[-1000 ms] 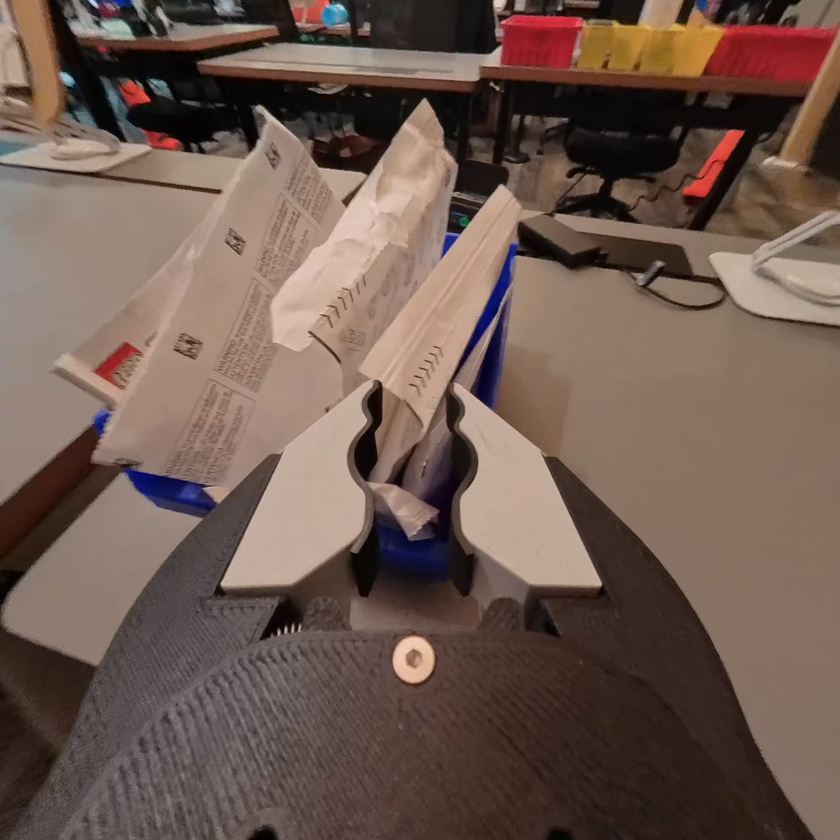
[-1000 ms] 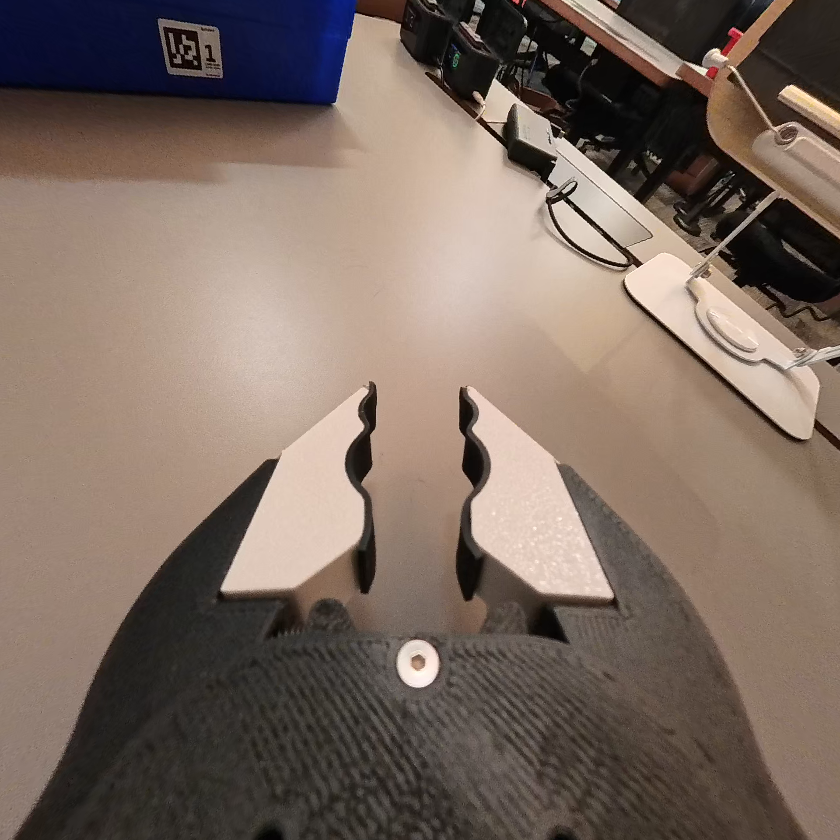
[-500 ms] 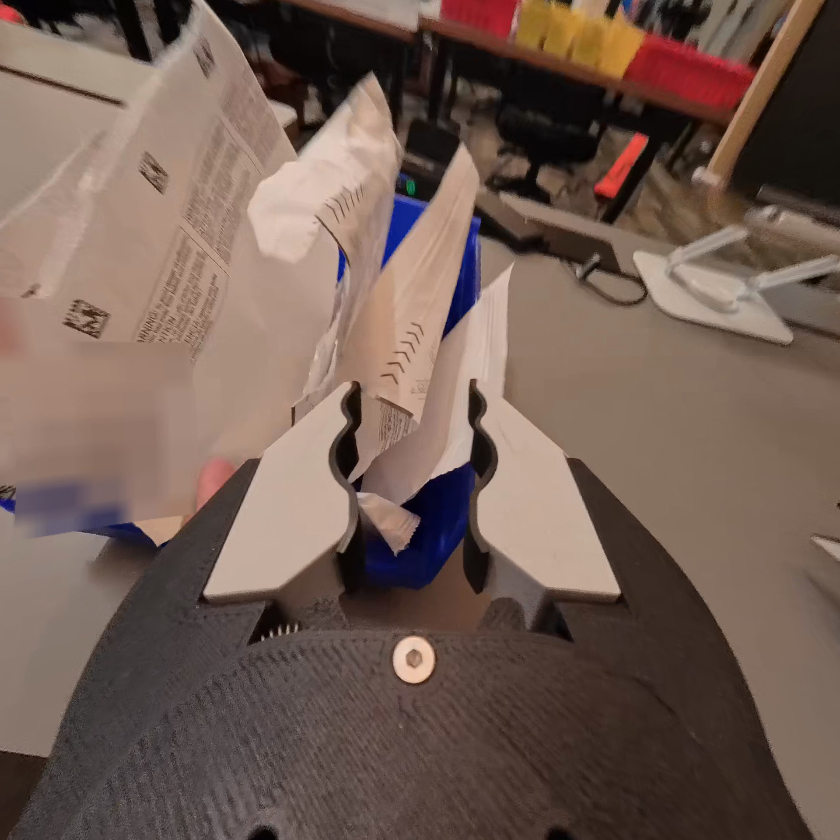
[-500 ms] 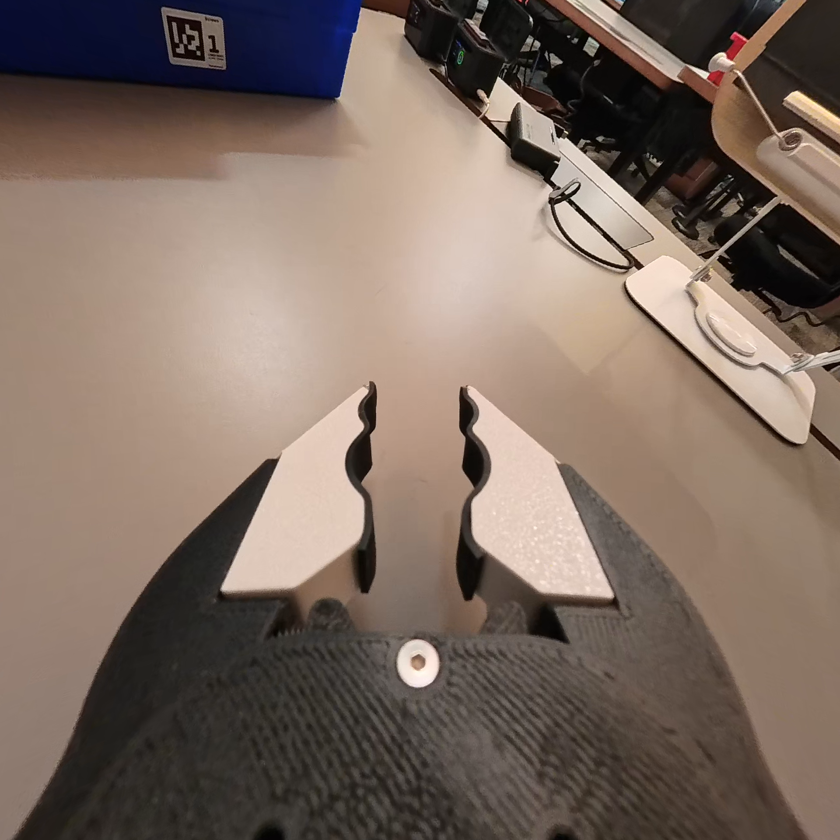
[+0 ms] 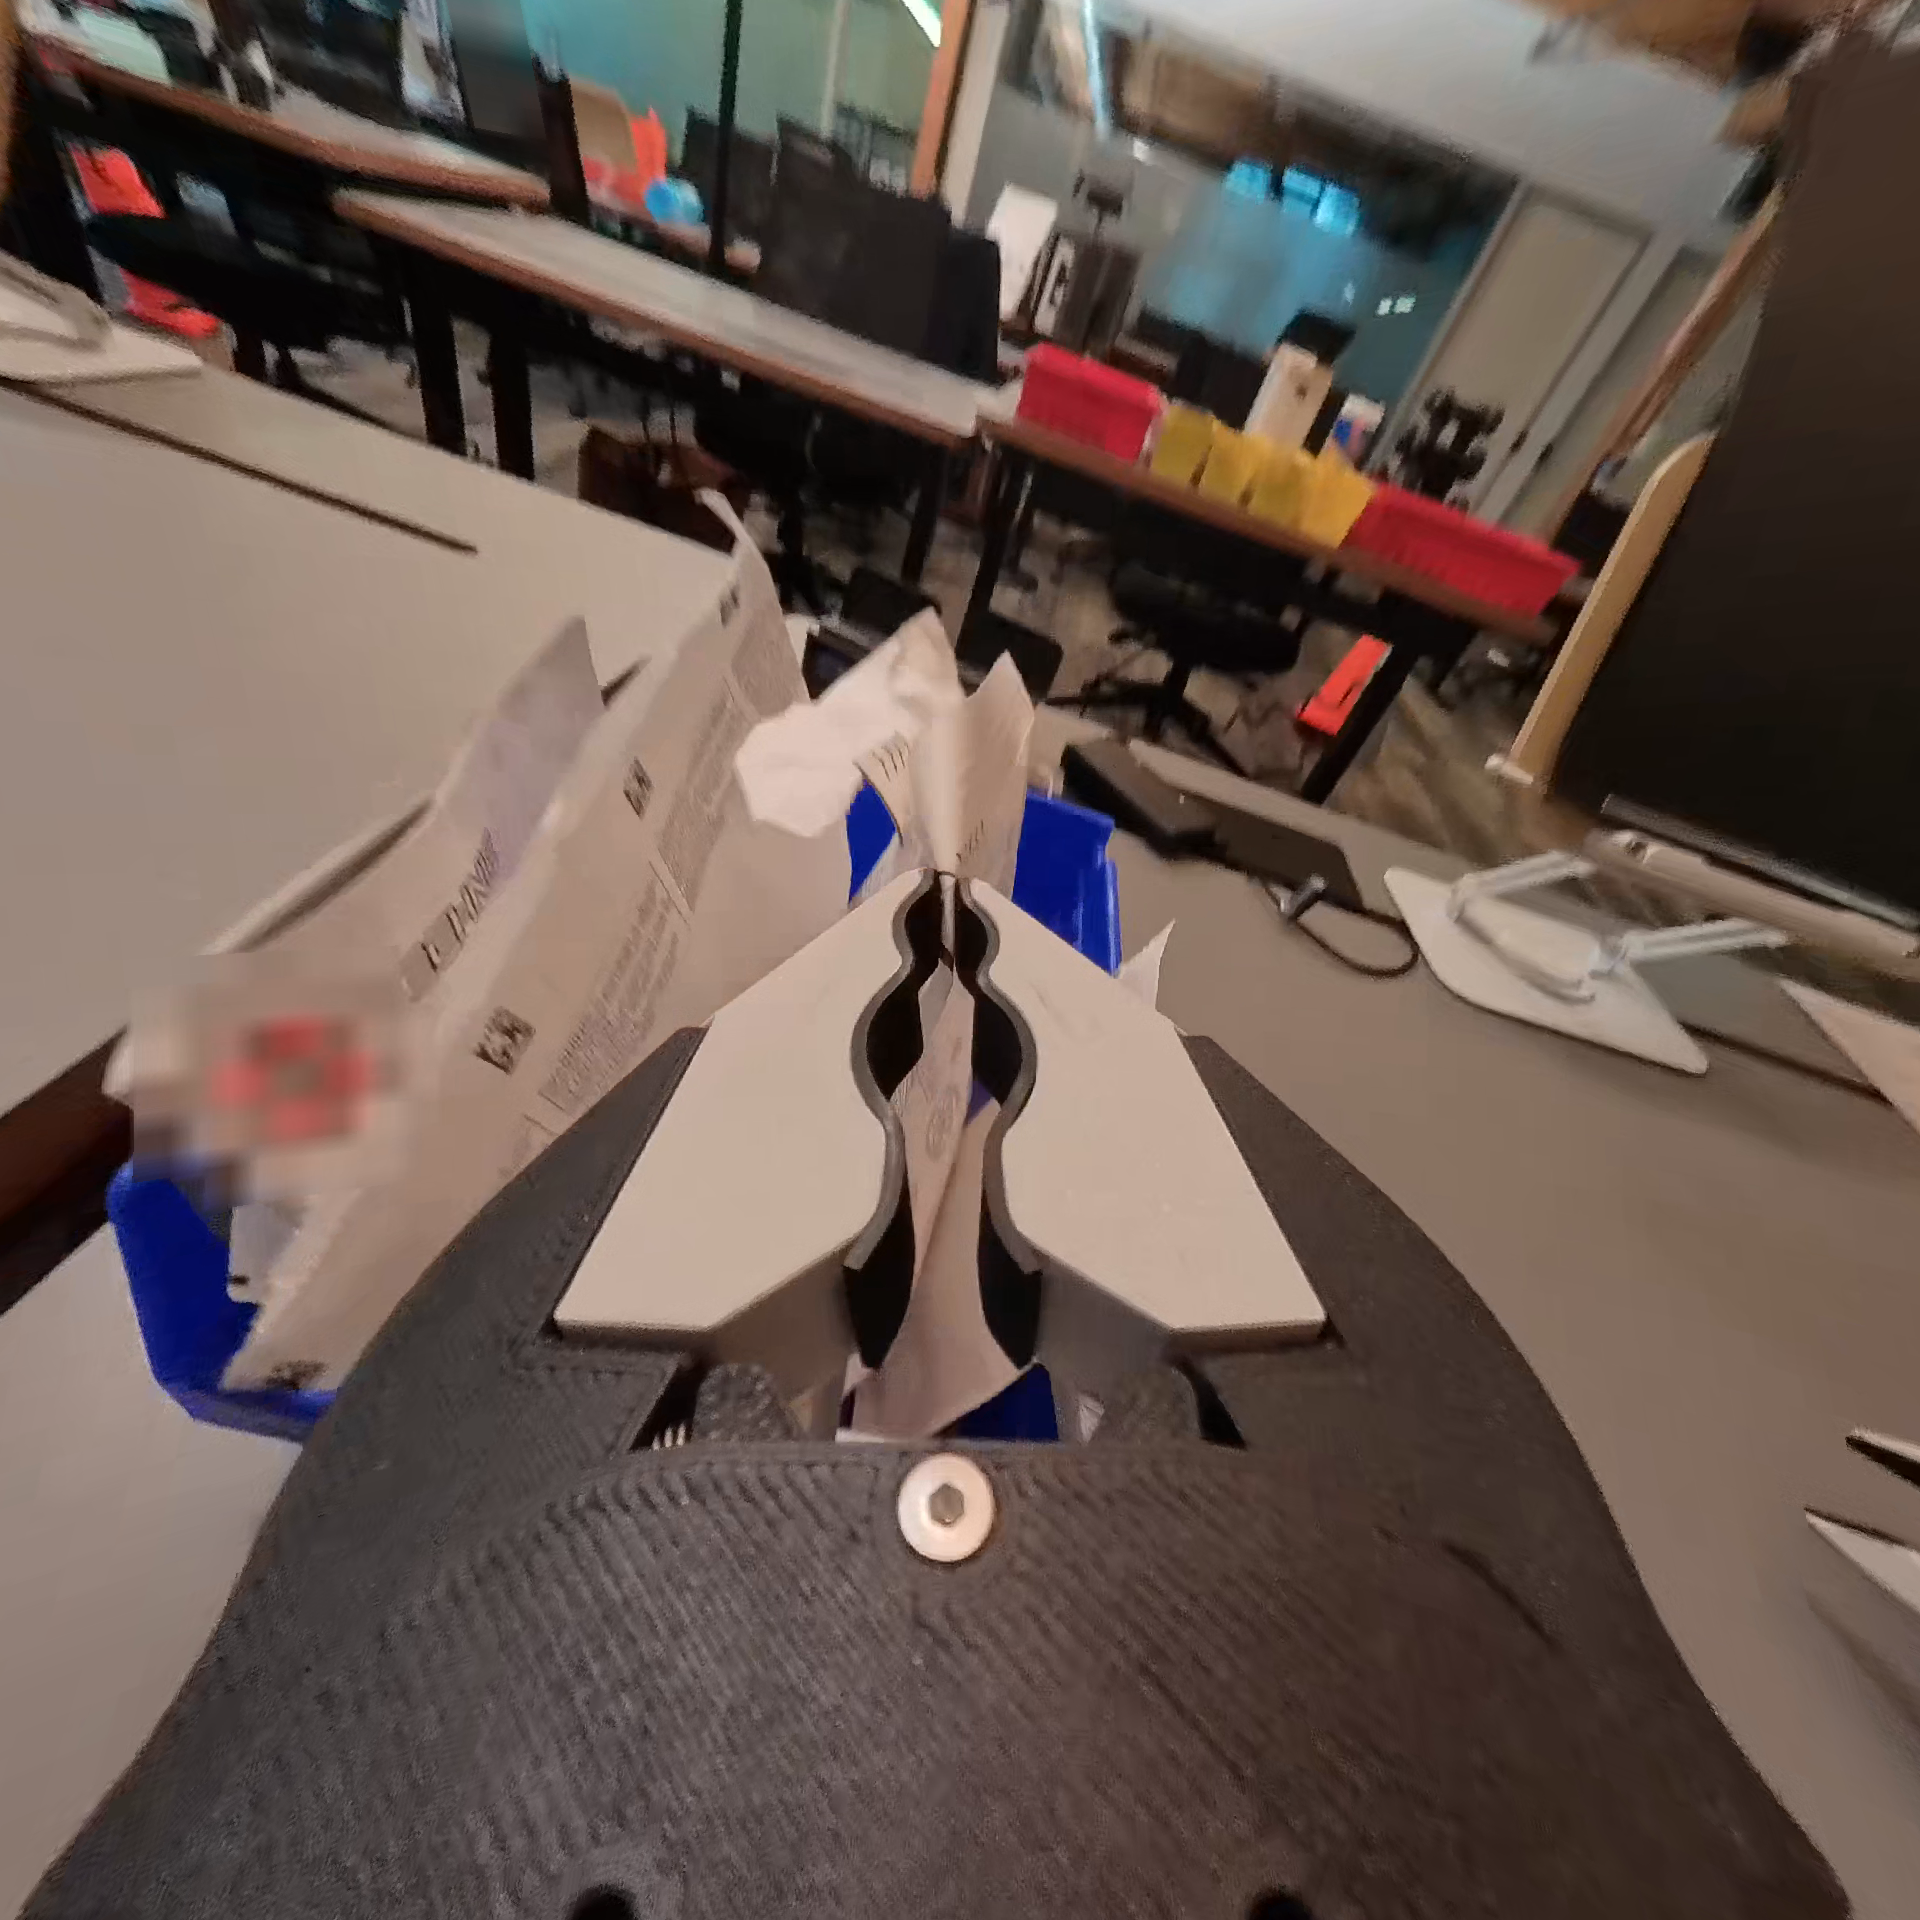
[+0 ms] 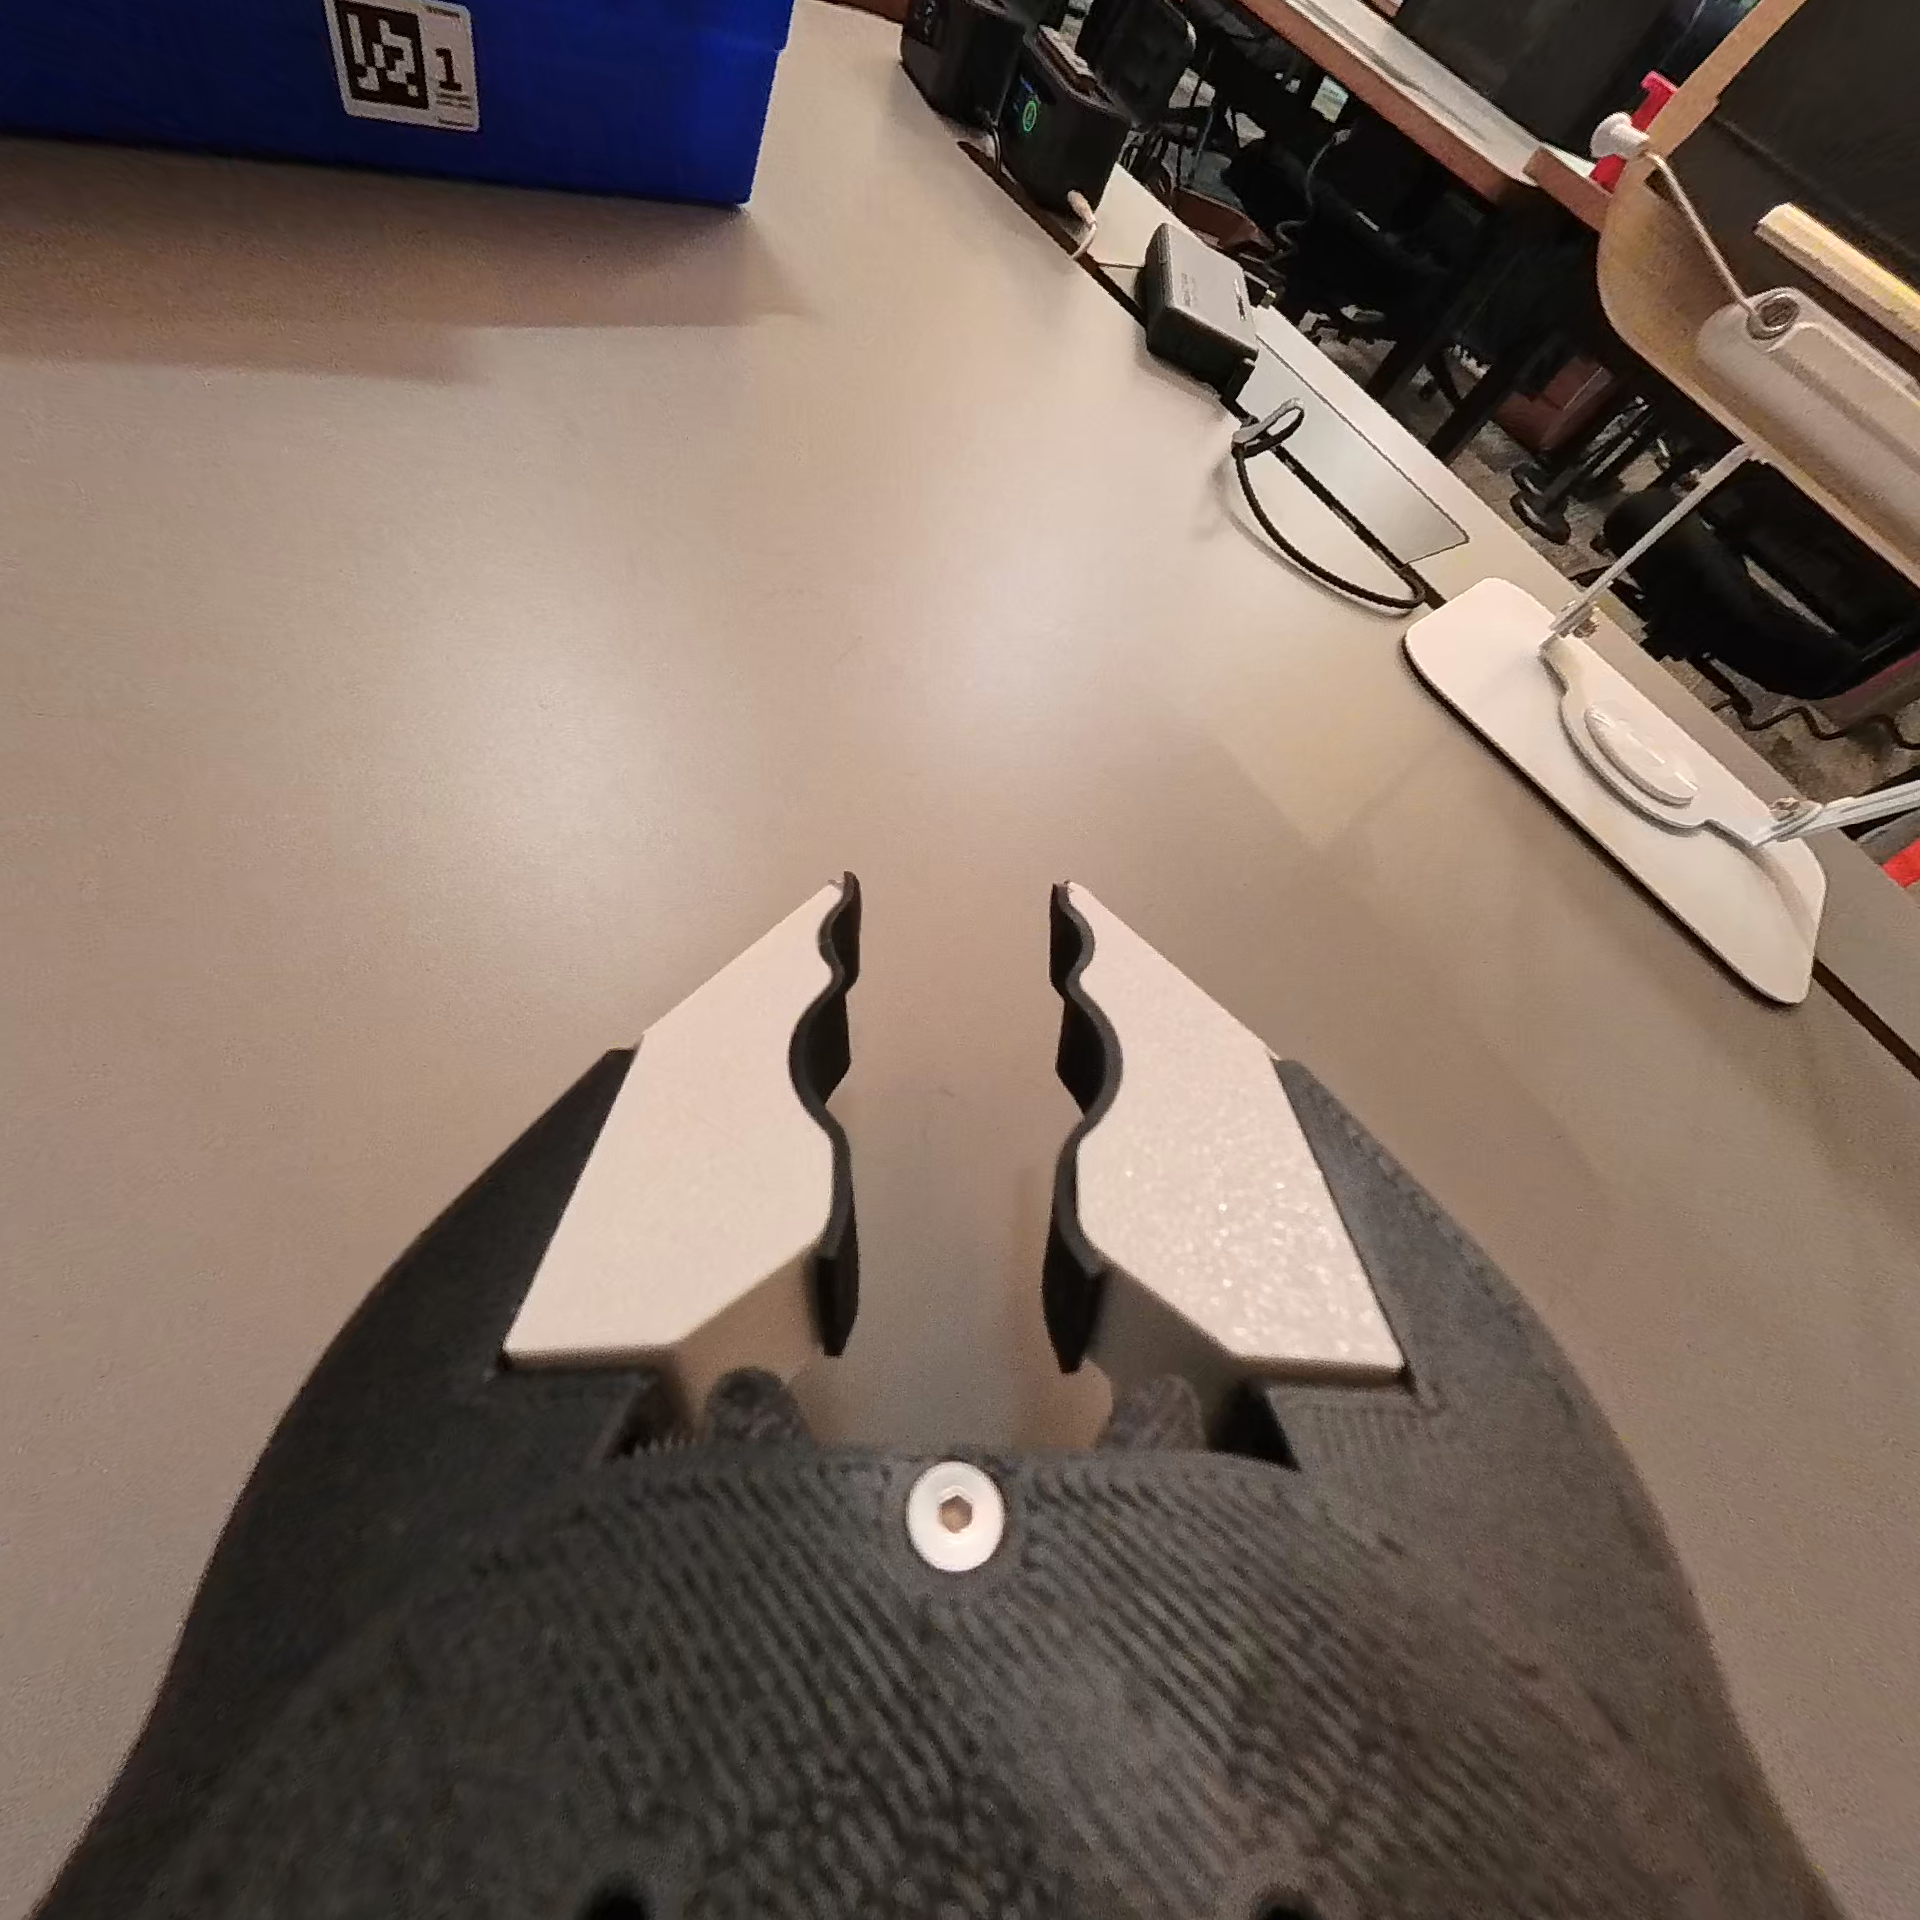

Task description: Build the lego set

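Lego bag (image 5: 971, 769) — white paper, pinched at its edge between the closed tips of the left gripper (image 5: 943, 883), above the blue bin (image 5: 1070, 883). The right gripper (image 6: 954, 902) hangs open, empty. Such a thin hold risks tearing or slipping — neighbouring bags (image 5: 582, 935) might drag out.

Paper bags (image 5: 623, 935) stand in a bin (image 5: 1070, 873) on the surface (image 5: 1507, 1195); a lamp base (image 5: 1538, 966) lies to its right, a cable (image 5: 1340, 935) between them.
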### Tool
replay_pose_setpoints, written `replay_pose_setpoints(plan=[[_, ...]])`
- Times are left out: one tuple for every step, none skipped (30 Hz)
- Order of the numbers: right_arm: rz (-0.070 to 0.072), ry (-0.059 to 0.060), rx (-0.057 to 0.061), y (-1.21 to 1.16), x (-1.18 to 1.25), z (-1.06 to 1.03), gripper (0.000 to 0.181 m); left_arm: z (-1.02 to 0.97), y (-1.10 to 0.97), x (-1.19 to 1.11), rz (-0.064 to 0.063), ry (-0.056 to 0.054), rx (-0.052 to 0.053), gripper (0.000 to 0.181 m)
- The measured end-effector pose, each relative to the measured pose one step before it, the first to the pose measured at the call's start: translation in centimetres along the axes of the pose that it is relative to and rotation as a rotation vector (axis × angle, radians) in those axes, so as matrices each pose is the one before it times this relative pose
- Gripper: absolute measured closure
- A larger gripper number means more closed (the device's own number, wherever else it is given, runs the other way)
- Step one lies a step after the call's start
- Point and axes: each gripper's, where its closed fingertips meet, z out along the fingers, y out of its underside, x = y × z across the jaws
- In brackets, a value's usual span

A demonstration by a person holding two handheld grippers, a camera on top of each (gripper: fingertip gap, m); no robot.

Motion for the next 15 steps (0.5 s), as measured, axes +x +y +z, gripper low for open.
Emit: replay_pose_setpoints(plan=[[-0.0020, 0.0035, -0.0015, 0.045, 0.076, -0.002, 0.146, -0.221, -0.663, -0.106, 0.0042, -0.0020, 0.0228, 0.181], [0.0000, 0.0014, -0.0007, 0.021, 0.053, 0.000, 0.146, -0.188, -0.509, -0.012, 0.0145, -0.0023, 0.0189, 0.181], [0.0003, -0.0005, -0.0003, -0.001, 0.007, -0.002, 0.146, -0.137, -0.321, 0.041, 0.0177, -0.0026, 0.0135, 0.181], [-0.0012, -0.0002, -0.0007, 0.008, -0.014, 0.007, 0.146, -0.058, -0.045, 0.096, 0.0167, -0.0022, 0.0006, 0.181], [-0.0026, 0.0001, -0.0005, 0.012, -0.021, 0.000, 0.146, -0.017, 0.052, 0.168, 0.0149, 0.0012, -0.0030, 0.181], [-0.0033, 0.0004, -0.0003, -0.001, -0.027, 0.009, 0.146, 0.011, 0.088, 0.161, 0.0138, -0.0002, -0.0015, 0.181], [-0.0034, 0.0006, -0.0004, 0.006, -0.021, -0.004, 0.146, 0.018, 0.106, 0.122, 0.0130, -0.0024, -0.0019, 0.181], [-0.0028, 0.0006, -0.0004, -0.004, -0.016, 0.000, 0.146, 0.009, 0.043, 0.168, 0.0123, 0.0000, 0.0012, 0.181], [-0.0014, 0.0002, -0.0001, 0.006, -0.004, -0.001, 0.146, 0.011, 0.000, 0.207, 0.0111, 0.0026, 0.0033, 0.181], [0.0001, 0.0000, 0.0002, -0.001, -0.006, -0.007, 0.146, 0.027, 0.020, 0.187, 0.0097, 0.0013, 0.0014, 0.181], [0.0016, 0.0000, 0.0003, 0.007, 0.029, -0.009, 0.146, 0.040, 0.026, 0.183, 0.0081, 0.0002, -0.0008, 0.181], [0.0022, -0.0004, 0.0003, -0.009, 0.020, -0.001, 0.146, 0.047, 0.033, 0.253, 0.0072, 0.0042, -0.0014, 0.181], [0.0017, -0.0002, 0.0000, 0.010, 0.024, -0.011, 0.146, 0.066, 0.110, 0.439, 0.0068, 0.0135, -0.0067, 0.181], [0.0007, 0.0001, -0.0002, 0.006, 0.009, 0.003, 0.146, 0.067, 0.261, 0.660, 0.0064, 0.0258, -0.0163, 0.181], [-0.0003, 0.0003, -0.0001, 0.009, 0.008, -0.013, 0.146, 0.114, 0.611, 1.057, 0.0096, 0.0486, -0.0355, 0.181]])
